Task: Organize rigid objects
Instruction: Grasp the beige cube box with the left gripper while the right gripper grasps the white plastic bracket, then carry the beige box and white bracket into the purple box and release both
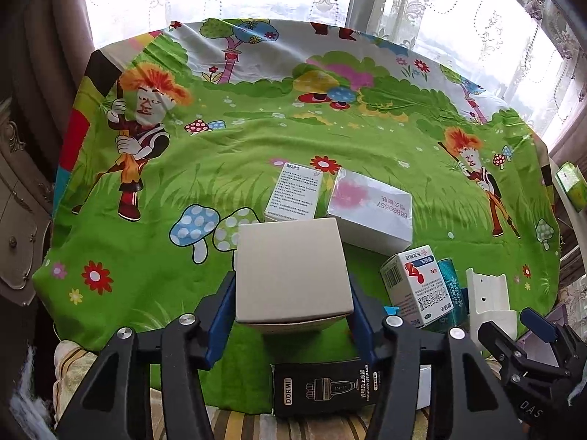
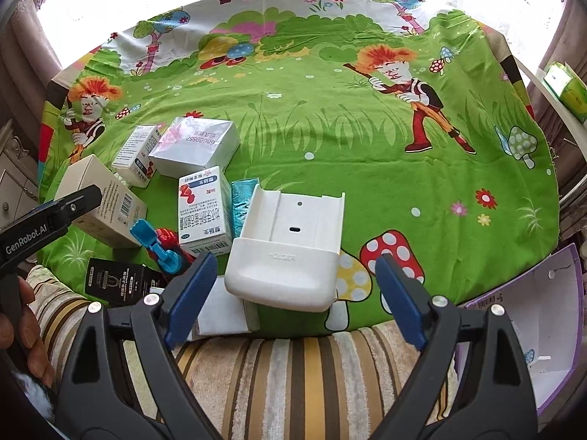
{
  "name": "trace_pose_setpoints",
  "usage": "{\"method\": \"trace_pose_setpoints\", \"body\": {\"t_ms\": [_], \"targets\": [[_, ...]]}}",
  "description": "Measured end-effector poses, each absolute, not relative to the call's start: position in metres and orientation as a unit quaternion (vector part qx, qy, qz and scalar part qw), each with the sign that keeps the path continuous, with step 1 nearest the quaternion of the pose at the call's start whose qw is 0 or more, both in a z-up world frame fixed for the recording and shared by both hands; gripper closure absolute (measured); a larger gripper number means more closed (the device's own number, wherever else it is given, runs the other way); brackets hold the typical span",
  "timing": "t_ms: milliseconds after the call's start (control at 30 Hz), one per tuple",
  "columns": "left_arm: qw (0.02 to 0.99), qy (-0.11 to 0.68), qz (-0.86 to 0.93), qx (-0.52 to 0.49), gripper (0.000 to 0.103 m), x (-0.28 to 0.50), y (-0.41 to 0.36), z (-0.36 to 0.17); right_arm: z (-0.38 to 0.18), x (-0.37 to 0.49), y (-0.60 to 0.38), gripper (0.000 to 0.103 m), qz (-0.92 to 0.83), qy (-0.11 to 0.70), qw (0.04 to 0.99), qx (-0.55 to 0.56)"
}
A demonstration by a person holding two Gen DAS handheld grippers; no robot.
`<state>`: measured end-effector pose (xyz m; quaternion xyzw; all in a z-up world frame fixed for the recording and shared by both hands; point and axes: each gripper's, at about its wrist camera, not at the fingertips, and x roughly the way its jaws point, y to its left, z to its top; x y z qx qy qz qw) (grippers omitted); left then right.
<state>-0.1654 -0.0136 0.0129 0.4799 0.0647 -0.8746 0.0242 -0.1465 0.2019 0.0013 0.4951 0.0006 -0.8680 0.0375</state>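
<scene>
my left gripper (image 1: 291, 293) pinches a plain beige box (image 1: 291, 271), matte cardboard, square-edged, one blue pad flat against each side. the box is lifted over the near part of the cloth (image 1: 227, 168), just in front of two white cartons: a small printed carton (image 1: 293, 194) and, to its right, a glossy white box (image 1: 370, 209) with a pink smear and digits on its lid. these two look to be touching or nearly so.

right of the beige box stands a medicine carton (image 1: 412, 286), white with red and blue print and a barcode, and beside it a teal foil pack (image 1: 453, 289), shiny and crinkled. below my grip lies a flat black box (image 1: 323, 388) with a pale line drawing on it.

my right gripper (image 2: 293, 293) is spread wide, nothing between its blue pads. just ahead of it lies a white holder (image 2: 290, 249), smooth moulded plastic with rounded corners, an open tray back and a small slot. a blue and red plastic toy (image 2: 161, 245) sits left of it.

the cloth is thin green cotton with cartoon mushrooms and flowers; under its near edge is a striped towel (image 2: 293, 377), nubbly in brown and cream.
</scene>
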Motion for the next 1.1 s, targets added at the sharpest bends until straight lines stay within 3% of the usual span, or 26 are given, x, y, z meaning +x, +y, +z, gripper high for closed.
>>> {"method": "trace_pose_setpoints", "body": {"t_ms": [167,200,267,633,1100], "targets": [[0.024,0.065,-0.877,0.475,0.051,-0.163,-0.016,0.013,-0.002,-0.152,0.199,0.015,-0.866,0.011,0.033,0.499],[0.024,0.064,-0.878,0.474,0.051,-0.162,-0.016,0.014,-0.003,-0.152,0.198,0.018,-0.866,0.012,0.033,0.498],[0.025,0.066,-0.88,0.47,0.051,-0.16,-0.017,0.015,-0.004,-0.153,0.198,0.034,-0.865,0.009,0.037,0.5],[0.028,0.072,-0.896,0.437,0.051,-0.146,-0.02,0.034,0.01,-0.14,0.208,0.035,-0.885,-0.018,0.051,0.462],[-0.035,0.072,-0.906,0.415,0.051,-0.121,0.02,0.058,0.029,-0.107,0.258,0.035,-0.898,-0.063,0.039,0.434]]}}
